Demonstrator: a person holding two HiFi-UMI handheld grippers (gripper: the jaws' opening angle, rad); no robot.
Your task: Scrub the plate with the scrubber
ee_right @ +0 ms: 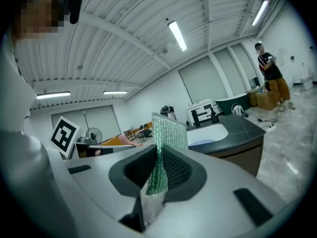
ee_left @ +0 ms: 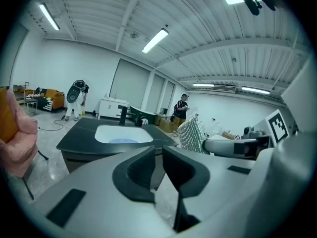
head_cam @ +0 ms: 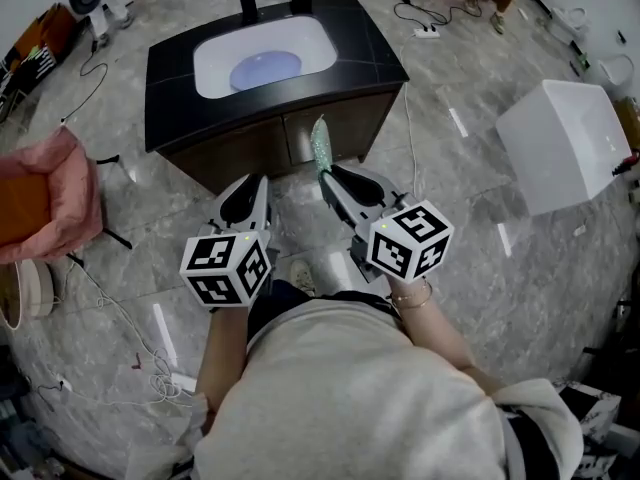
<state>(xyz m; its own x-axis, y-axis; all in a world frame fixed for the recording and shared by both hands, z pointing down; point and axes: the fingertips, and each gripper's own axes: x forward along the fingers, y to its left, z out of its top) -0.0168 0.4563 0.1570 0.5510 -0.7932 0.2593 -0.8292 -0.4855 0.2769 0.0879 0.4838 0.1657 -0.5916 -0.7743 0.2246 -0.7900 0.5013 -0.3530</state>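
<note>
One flat green mesh scrubber (ee_right: 171, 133) pinched in R gripper (ee_right: 158, 155) jaws; L gripper (ee_left: 158, 151) jaws closed, empty.

The scrubber (head_cam: 321, 148) is glinting green in a silvery mesh weave. The plate (head_cam: 266, 70) is showing pale lavender-blue inside the white basin (head_cam: 212, 68) — the tabletop (head_cam: 170, 98) is gleaming black, the floor (head_cam: 450, 188) showing grey marbling.
</note>
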